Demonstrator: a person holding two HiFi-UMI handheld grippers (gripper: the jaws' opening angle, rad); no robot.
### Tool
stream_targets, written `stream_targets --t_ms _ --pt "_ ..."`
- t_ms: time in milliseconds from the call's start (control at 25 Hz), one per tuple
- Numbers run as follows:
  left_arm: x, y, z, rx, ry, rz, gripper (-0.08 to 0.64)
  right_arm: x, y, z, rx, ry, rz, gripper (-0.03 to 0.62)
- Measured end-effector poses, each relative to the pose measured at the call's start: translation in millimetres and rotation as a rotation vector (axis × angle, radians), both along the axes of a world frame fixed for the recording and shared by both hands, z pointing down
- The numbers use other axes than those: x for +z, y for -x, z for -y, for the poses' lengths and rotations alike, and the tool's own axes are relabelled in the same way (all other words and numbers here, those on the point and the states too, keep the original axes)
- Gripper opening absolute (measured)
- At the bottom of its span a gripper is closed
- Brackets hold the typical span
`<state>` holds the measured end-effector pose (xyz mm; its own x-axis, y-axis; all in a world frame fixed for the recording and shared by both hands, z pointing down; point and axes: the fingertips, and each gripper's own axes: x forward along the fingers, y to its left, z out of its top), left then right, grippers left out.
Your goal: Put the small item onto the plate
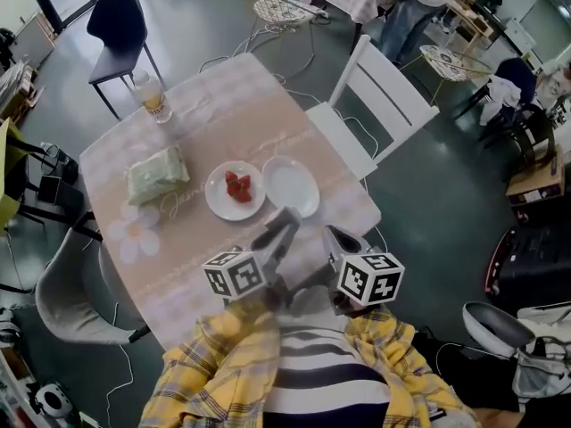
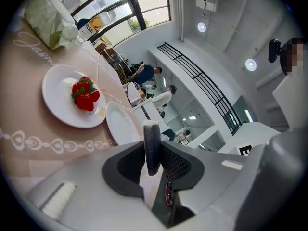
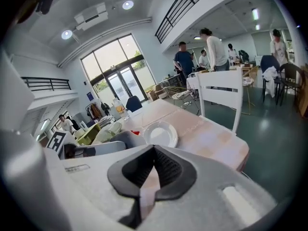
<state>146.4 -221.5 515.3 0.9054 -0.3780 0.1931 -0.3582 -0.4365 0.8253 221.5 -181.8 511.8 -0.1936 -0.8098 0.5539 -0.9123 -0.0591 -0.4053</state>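
Several red strawberries [image 1: 238, 186] [image 2: 85, 94] lie on a white plate [image 1: 217, 205] [image 2: 57, 81] in the middle of the pink table. An empty white plate [image 1: 290, 185] [image 2: 120, 124] [image 3: 161, 134] touches it on the right. My left gripper [image 1: 284, 226] [image 2: 156, 129] hovers at the near edge and points at the plates. Its jaws stand a little apart with nothing between them. My right gripper [image 1: 339, 237] [image 3: 154, 149] is beside it, shut and empty, just short of the empty plate.
A green tissue pack [image 1: 158, 175] lies left of the plates and a drink cup [image 1: 153, 98] stands at the far corner. A white chair [image 1: 375, 105] is at the table's right side, a grey chair [image 1: 71, 301] at its left. People stand in the background.
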Motion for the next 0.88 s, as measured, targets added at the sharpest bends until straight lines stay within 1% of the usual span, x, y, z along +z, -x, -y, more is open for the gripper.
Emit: stream_targets --t_ms 120,280,440,560,640,720,880 --pt "5 -3 9 -0.031 0.027 0.008 0.083 3 -3 20 -0.040 0.018 0.011 0.002" --pt "7 -10 29 -0.082 0.032 0.032 0.083 6 -6 52 -0.121 0.027 0.021 0.002" --pt "8 -22 45 -0.139 0.055 0.027 0.083 11 -10 76 -0.212 0.042 0.023 0.002" --pt "16 -27 56 -0.164 0.080 0.058 0.083 13 -10 87 -0.271 0.046 0.036 0.002" --pt "21 -31 62 -0.175 0.100 0.072 0.083 17 -13 92 -0.298 0.051 0.045 0.002" --pt "25 -36 66 -0.184 0.118 0.070 0.083 21 -17 97 -0.316 0.058 0.053 0.002" --pt "32 -42 75 -0.225 0.144 0.084 0.084 27 -23 105 -0.351 0.068 0.063 0.002"
